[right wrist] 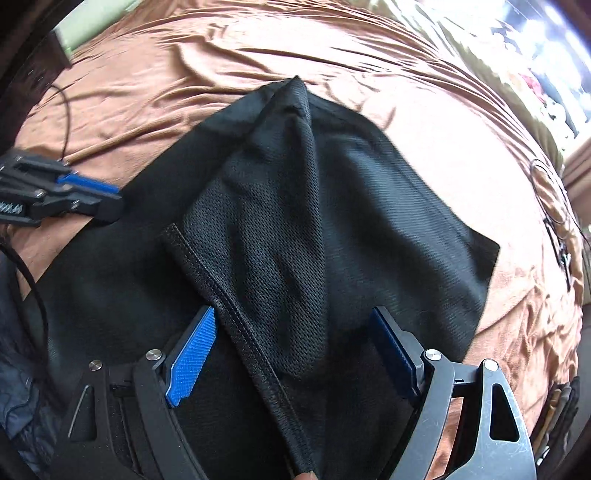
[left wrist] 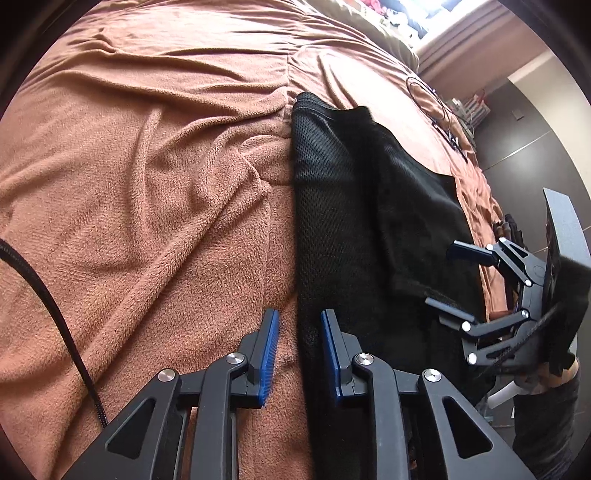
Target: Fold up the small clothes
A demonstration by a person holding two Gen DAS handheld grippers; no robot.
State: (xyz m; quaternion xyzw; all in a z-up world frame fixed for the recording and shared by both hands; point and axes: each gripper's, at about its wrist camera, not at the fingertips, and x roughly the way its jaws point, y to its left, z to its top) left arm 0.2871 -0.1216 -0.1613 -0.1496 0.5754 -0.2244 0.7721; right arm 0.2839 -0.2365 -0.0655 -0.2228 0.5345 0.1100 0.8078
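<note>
Your black mesh garment (right wrist: 295, 206) is light, limp and slippery on the bed (left wrist: 147, 166), so pinch its stitched hem (right wrist: 236, 325) between the spread right claw (right wrist: 299, 332), while the left claw (left wrist: 299, 332) stands slightly parted, gripping nothing

Bed: you work over a rumpled brown blanket (left wrist: 147, 166) that fills most of both views.
Floor: dark tiles (left wrist: 524, 147) lie beside the bed on your right.
Light: a bright window (left wrist: 443, 14) glares beyond the far edge.
Wall: pinkish below the window.
</note>
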